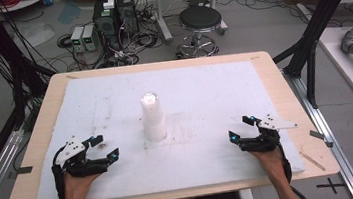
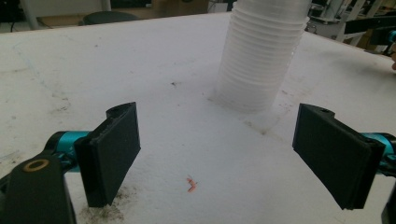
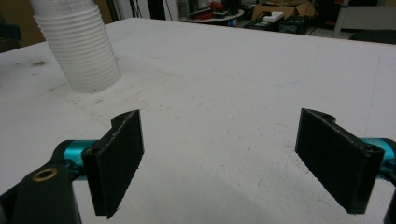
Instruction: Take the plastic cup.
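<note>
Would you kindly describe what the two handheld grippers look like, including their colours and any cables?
The left gripper and the right gripper have black bodies, each topped by a grey three-cornered plate. Their flat, rectangular black jaws sit on teal metal fittings, and a brass-coloured ring marks the near left part. A black cable trails back along each forearm. No sleeves are visible.
</note>
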